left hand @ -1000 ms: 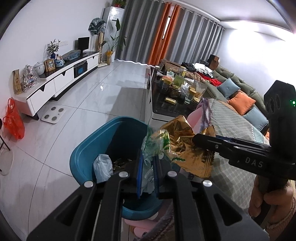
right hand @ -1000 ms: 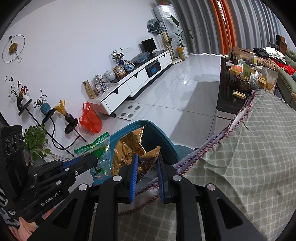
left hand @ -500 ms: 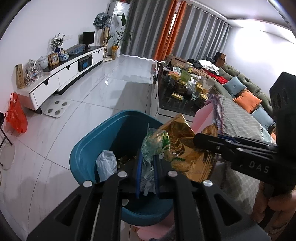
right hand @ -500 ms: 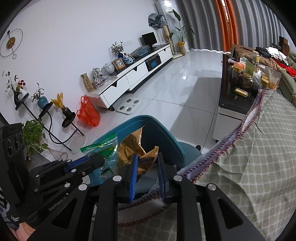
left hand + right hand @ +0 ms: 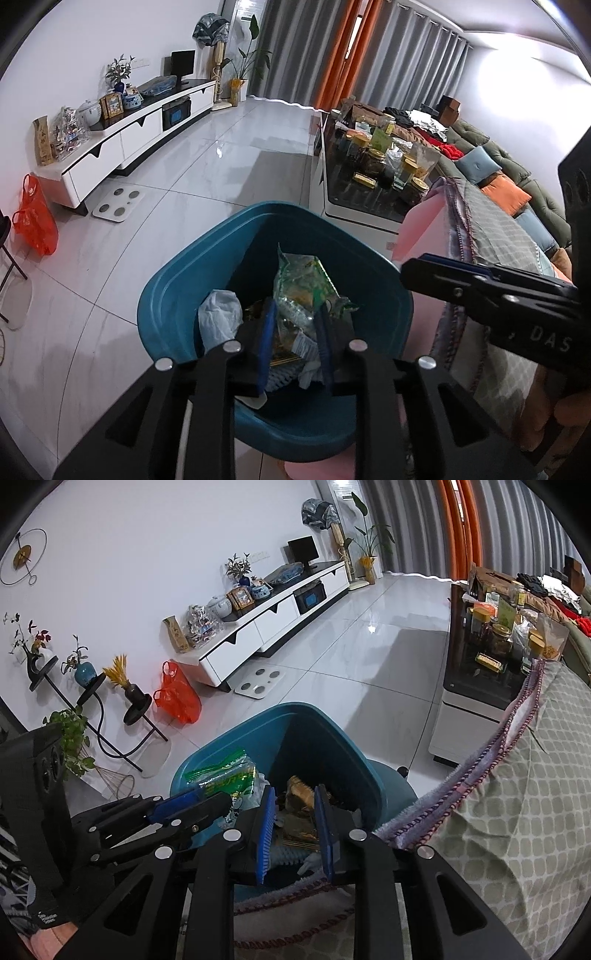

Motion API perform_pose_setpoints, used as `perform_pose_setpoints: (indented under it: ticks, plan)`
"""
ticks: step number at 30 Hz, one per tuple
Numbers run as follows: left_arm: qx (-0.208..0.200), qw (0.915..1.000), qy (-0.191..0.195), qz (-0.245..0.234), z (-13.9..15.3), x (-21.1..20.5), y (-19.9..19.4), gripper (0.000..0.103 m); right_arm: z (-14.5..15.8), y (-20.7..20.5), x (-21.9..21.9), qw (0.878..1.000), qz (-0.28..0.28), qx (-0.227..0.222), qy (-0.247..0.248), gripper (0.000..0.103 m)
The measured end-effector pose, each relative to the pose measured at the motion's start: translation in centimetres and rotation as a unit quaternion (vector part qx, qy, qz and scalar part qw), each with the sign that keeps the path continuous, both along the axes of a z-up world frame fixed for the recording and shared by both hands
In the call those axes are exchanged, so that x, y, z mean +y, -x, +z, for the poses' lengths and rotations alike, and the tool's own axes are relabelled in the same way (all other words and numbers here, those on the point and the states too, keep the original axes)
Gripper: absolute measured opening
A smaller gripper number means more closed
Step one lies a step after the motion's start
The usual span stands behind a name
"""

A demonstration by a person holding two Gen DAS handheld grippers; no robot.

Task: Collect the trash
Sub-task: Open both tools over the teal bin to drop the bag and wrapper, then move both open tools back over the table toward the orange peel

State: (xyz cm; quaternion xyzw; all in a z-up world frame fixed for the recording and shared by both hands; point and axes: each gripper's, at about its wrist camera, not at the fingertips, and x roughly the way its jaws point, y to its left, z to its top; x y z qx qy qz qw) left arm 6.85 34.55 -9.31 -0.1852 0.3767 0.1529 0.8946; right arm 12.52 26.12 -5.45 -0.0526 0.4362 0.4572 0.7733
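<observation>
A blue trash bin point(image 5: 177, 295) stands on the floor below both grippers. My left gripper point(image 5: 295, 306) hangs over its mouth with its jaws opening. A green and clear plastic wrapper point(image 5: 301, 280) still stands loosely between its pads. From the right wrist view, the wrapper point(image 5: 225, 775) sticks up from the left gripper point(image 5: 218, 799). My right gripper point(image 5: 295, 790) is open over the bin point(image 5: 295, 709), nothing between its pads. The gold foil wrapper point(image 5: 301, 794) lies down inside the bin. In the left wrist view the right gripper point(image 5: 410, 267) holds nothing. A crumpled white bag point(image 5: 219, 314) lies in the bin.
A table with a checked cloth point(image 5: 517, 775) crowds the bin's right side. Beyond it stands a low glass table with jars point(image 5: 380, 162). A white TV cabinet point(image 5: 129, 144), a red plastic bag point(image 5: 35, 221) and a bathroom scale point(image 5: 118, 206) lie to the left.
The gold wrapper has left my right gripper and dropped into the bin. My left jaws have spread apart around the green wrapper. Both grippers have sunk closer to the bin.
</observation>
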Motion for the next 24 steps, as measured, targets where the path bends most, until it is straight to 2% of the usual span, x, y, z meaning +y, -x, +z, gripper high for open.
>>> perform_pose_setpoints:
  ticks: [5,9,13,15,17,24]
  plan:
    - [-0.006,0.9999,-0.014,0.001,0.2,-0.1,0.8,0.035,0.3,-0.2,-1.5,1.000,-0.006,0.002,-0.012,0.027]
    - [-0.017,0.9995,-0.028,0.000,1.0,-0.5,1.5,0.049,1.0,0.0,-2.6,1.000,-0.007,-0.002,-0.025,0.033]
    - [-0.032,0.9984,-0.046,0.000,2.2,-1.3,2.4,0.062,1.9,0.5,-4.2,0.999,-0.009,-0.015,-0.038,0.035]
    - [-0.041,0.9974,-0.060,-0.001,2.9,-1.9,3.0,0.071,2.3,0.8,-5.2,0.999,-0.010,-0.020,-0.045,0.041]
    - [-0.048,0.9964,-0.070,-0.001,3.5,-2.5,3.5,0.076,2.8,1.0,-6.3,0.998,-0.014,-0.026,-0.050,0.043]
    - [-0.067,0.9941,-0.083,-0.021,5.4,-5.2,4.4,0.083,4.0,1.6,-11.0,0.996,-0.033,-0.039,-0.071,0.047]
